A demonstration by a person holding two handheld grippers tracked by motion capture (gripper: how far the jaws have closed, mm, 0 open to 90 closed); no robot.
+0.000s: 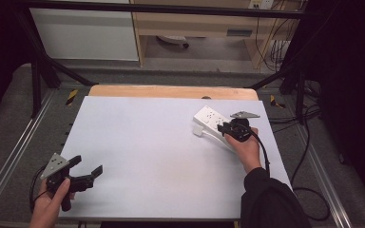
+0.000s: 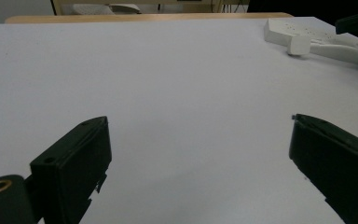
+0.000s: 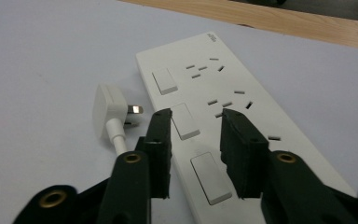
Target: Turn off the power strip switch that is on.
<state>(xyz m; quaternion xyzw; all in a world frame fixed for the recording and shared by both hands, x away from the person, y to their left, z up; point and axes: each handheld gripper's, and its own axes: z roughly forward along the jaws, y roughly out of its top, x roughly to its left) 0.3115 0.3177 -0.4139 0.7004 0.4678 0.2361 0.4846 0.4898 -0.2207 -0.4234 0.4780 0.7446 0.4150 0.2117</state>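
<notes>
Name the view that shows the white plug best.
The right gripper view: the white plug lies close, prongs visible, beside the white power strip. The high view shows it tiny; the left gripper view, far off.

On the white table (image 1: 161, 156) there is 1 white power strip (image 3: 242, 116), lying near the far right corner. Its face shows 3 rocker switches (image 3: 164, 80) in a row along 1 long side, and 3 groups of socket slots (image 3: 204, 67) beside them. 1 white plug (image 3: 106, 108) lies just beside the strip, with 2 metal pins (image 3: 135, 109) showing. 2 grippers are over the table: 1 left gripper (image 1: 86, 167) at the near left corner and 1 right gripper (image 1: 224, 127) at the strip.
</notes>
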